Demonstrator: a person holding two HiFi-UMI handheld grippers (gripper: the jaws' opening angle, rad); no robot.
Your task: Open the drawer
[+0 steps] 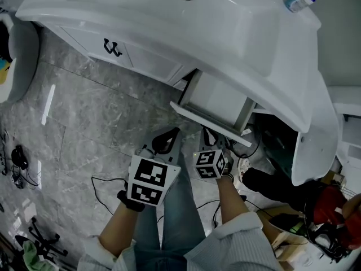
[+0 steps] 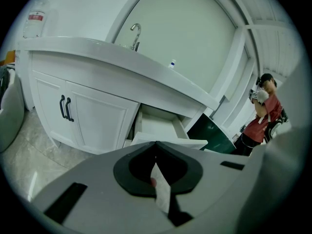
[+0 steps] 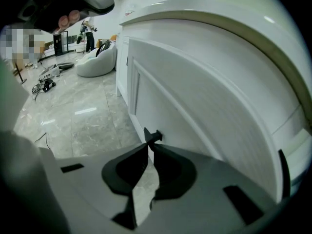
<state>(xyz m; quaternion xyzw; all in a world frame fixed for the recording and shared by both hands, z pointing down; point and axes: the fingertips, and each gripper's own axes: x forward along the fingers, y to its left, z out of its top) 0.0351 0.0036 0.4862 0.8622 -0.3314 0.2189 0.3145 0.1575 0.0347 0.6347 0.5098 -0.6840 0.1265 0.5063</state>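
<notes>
The white drawer stands pulled out from under the white vanity's countertop; in the left gripper view the drawer shows an empty inside. My right gripper is at the drawer's front panel. In the right gripper view its tips close on the small black drawer handle, whose end sticks out just above them. My left gripper hangs beside it, off the drawer, over the floor. In its own view the left gripper is shut with nothing between its jaws.
Left of the drawer are two white cabinet doors with black handles. A bottle lies on the countertop. A dark bin and a person in red are to the right. Cables run over the grey marble floor.
</notes>
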